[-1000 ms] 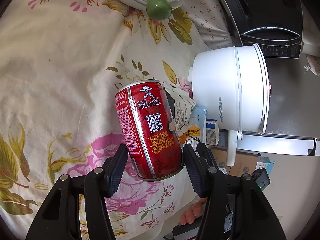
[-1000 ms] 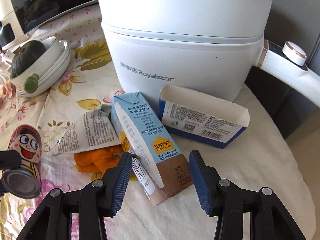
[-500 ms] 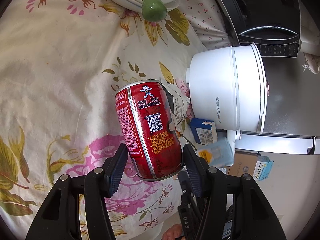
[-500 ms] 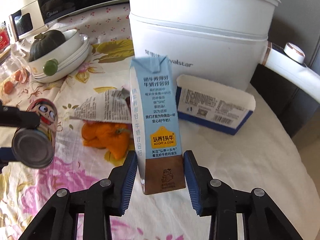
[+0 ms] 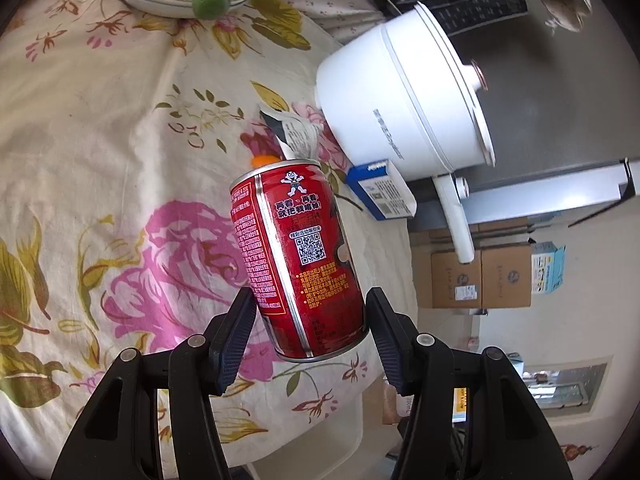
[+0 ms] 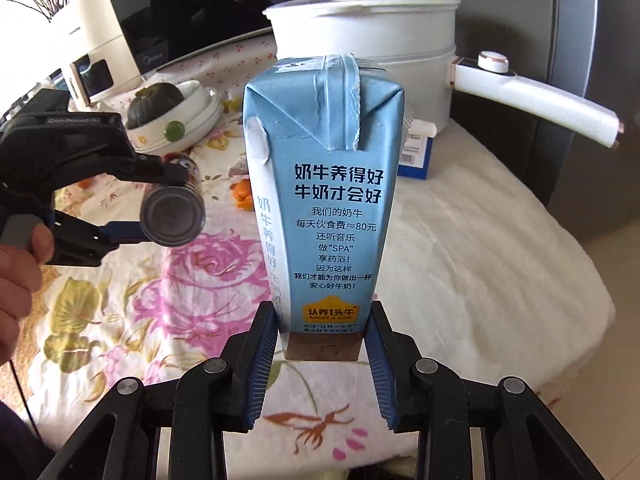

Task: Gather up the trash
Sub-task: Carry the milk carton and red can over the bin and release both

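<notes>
My left gripper (image 5: 310, 296) is shut on a red drink can (image 5: 296, 248), held in the air above the floral tablecloth (image 5: 100, 140). The right wrist view shows that can (image 6: 174, 216) end-on at the left, with a person's hand (image 6: 20, 280) behind it. A light blue milk carton (image 6: 324, 184) stands upright in my right gripper (image 6: 320, 308), whose pads press on its brown lower end, clear of the table. On the cloth lie a crumpled paper (image 5: 296, 136), orange peel (image 5: 264, 159) and an open blue-and-white box (image 5: 380, 192).
A white electric pot (image 6: 360, 32) with a long handle stands at the table's far right corner. Stacked bowls with a dark green squash (image 6: 160, 96) sit at the back left, a microwave (image 6: 180, 12) behind them. Cardboard boxes (image 5: 480, 276) stand on the floor past the table's edge.
My right gripper closed on the milk carton, which lay tilted on the cloth, and raised it upright. My left gripper rolled and moved up and away with the can.
</notes>
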`<state>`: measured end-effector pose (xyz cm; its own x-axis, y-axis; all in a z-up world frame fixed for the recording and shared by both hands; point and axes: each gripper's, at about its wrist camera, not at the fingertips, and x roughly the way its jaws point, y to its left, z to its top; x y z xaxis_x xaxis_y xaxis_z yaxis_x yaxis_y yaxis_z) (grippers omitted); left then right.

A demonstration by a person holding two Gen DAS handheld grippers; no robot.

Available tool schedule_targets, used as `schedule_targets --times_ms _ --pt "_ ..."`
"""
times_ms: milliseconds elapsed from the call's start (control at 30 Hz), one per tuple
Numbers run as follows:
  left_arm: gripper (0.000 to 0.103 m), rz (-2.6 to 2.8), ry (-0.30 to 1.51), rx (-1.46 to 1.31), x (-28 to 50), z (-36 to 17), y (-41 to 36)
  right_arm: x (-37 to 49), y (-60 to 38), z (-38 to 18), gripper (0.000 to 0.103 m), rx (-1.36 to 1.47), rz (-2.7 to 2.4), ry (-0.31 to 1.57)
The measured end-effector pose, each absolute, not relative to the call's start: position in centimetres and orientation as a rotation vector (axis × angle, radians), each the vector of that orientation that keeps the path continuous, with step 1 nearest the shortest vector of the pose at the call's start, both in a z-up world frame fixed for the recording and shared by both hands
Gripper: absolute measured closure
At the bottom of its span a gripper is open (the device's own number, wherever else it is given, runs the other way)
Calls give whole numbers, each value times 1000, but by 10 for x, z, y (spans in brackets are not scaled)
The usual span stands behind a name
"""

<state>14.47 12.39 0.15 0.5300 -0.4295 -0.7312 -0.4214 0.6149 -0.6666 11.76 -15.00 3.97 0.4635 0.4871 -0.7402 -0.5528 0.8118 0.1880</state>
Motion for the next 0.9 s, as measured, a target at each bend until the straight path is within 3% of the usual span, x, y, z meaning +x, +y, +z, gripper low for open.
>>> schedule_targets --times_ms 167,500,900 --pt "44 -209 1054 -778 123 26 58 79 -189 59 64 -35 624 854" --pt "44 -502 1153 -578 89 14 -48 30 -263 48 64 127 508 868" --pt "44 -501 1276 -400 76 -31 -100 34 -264 4 63 47 413 1038"
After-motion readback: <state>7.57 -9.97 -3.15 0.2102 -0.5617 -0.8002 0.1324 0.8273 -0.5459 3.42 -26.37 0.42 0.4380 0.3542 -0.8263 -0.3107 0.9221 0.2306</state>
